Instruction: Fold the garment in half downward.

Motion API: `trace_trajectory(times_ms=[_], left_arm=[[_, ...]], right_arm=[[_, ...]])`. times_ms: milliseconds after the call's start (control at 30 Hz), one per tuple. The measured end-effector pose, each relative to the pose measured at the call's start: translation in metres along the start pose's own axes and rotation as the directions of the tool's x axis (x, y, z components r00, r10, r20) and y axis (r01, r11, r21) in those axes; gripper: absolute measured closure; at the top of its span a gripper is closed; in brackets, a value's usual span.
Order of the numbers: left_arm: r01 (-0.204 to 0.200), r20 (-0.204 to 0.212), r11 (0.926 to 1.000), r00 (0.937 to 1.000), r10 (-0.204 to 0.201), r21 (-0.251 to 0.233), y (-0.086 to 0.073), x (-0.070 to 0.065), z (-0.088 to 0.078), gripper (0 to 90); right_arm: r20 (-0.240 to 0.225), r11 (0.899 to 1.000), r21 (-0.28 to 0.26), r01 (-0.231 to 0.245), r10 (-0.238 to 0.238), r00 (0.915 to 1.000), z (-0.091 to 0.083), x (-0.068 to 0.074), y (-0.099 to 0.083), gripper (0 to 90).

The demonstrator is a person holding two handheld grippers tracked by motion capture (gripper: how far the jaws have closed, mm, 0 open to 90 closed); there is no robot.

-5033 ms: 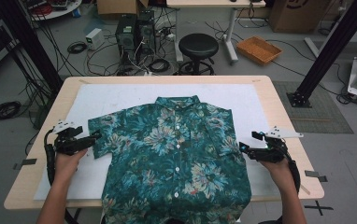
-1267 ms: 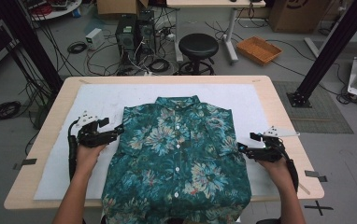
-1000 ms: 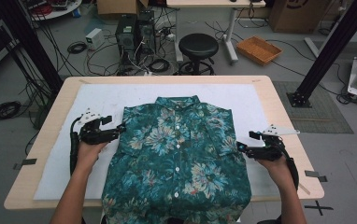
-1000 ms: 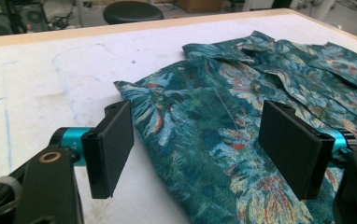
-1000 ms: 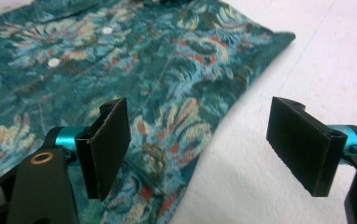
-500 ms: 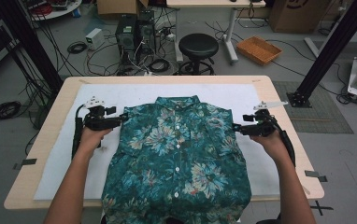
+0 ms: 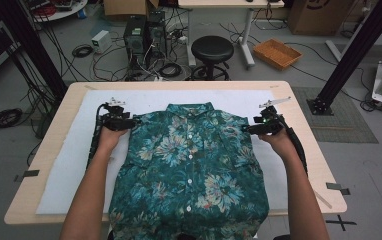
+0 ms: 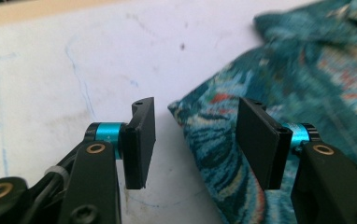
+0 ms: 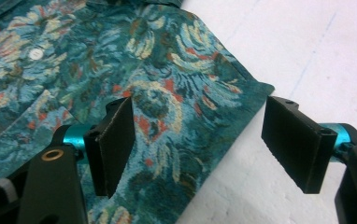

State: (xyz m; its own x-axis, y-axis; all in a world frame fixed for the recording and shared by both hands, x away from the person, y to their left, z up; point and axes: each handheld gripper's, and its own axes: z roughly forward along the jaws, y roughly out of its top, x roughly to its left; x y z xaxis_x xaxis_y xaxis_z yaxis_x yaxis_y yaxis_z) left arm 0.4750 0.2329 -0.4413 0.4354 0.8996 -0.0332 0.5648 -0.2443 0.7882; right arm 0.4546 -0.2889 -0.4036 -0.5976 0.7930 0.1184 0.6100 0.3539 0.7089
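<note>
A teal floral button-up shirt (image 7: 189, 170) lies face up on the white mat, collar toward the far side, both sleeves folded in. My left gripper (image 7: 131, 121) sits at the shirt's left shoulder corner, open; in the left gripper view (image 8: 195, 140) the folded corner of the shirt (image 8: 223, 140) lies between the jaws, untouched. My right gripper (image 7: 246, 128) is at the right shoulder edge, open; in the right gripper view (image 9: 204, 142) the shirt's edge (image 9: 176, 98) lies under the gap, with one jaw over cloth and the other over the mat.
The white mat (image 7: 64, 165) covers a wooden table (image 7: 299, 110). Beyond the table's far edge stand a black stool (image 7: 212, 50), computer cases (image 7: 141, 32) with cables, and an orange tray (image 7: 279, 52) on the floor. The shirt's hem hangs over the table's near edge.
The left sleeve was folded in over the shirt. Both grippers moved away from me along the shirt's sides to its shoulders, the right one in the last half second or so.
</note>
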Motion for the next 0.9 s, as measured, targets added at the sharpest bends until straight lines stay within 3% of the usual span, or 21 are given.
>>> trace_trajectory(times_ms=[33, 67, 200, 400, 600, 767, 833, 867, 900], left_arm=[[0.0, 0.0, 1.0, 1.0, 0.0, 0.0, 0.0, 0.0, 0.0, 49.9], [-0.024, -0.024, 0.9984, 0.9994, 0.026, 0.051, -0.003, -0.002, 0.006, 53.4], [-0.017, -0.017, 0.9987, 0.9997, 0.017, 0.049, -0.004, -0.001, 0.006, 57.9], [-0.017, 0.005, 0.9993, 0.9998, 0.017, 0.033, -0.006, -0.003, 0.005, 72.5], [-0.034, 0.011, 0.9989, 0.9994, 0.033, 0.034, -0.006, -0.007, 0.005, 81.9], [-0.015, 0.027, 0.9997, 0.9995, 0.014, 0.017, -0.01, -0.005, 0.003, 85.6], [-0.001, 0.033, 0.9999, 0.9995, 0.0, 0.016, -0.01, -0.005, 0.003, 86.0], [0.013, 0.032, 0.9998, 0.9994, -0.014, 0.016, -0.011, -0.004, 0.002, 86.4], [0.013, 0.032, 0.9998, 0.9994, -0.014, 0.016, -0.011, -0.004, 0.002, 86.7]], right_arm=[[0.0, 1.0, 0.0, 0.0, 0.0, 1.0, 0.0, 0.0, 0.0, 25.9], [0.003, 1.0, -0.016, -0.004, 0.004, 1.0, 0.0, -0.004, 0.0, 26.2], [0.023, 1.0, -0.016, -0.022, 0.023, 0.9995, 0.007, -0.01, 0.0, 27.1], [0.071, 0.999, 0.024, -0.032, 0.031, 0.997, 0.026, -0.013, 0.0, 31.4], [0.115, 0.998, 0.032, -0.044, 0.04, 0.9925, 0.038, -0.016, 0.004, 37.3], [0.141, 0.996, 0.072, -0.051, 0.041, 0.9892, 0.048, -0.018, 0.001, 55.2], [0.153, 0.997, 0.057, -0.043, 0.033, 0.9876, 0.048, -0.017, 0.0, 66.9], [0.14, 0.998, 0.055, -0.035, 0.027, 0.9898, 0.048, -0.014, 0.0, 83.1], [0.14, 0.998, 0.055, -0.035, 0.027, 0.9898, 0.048, -0.014, 0.0, 83.1]])
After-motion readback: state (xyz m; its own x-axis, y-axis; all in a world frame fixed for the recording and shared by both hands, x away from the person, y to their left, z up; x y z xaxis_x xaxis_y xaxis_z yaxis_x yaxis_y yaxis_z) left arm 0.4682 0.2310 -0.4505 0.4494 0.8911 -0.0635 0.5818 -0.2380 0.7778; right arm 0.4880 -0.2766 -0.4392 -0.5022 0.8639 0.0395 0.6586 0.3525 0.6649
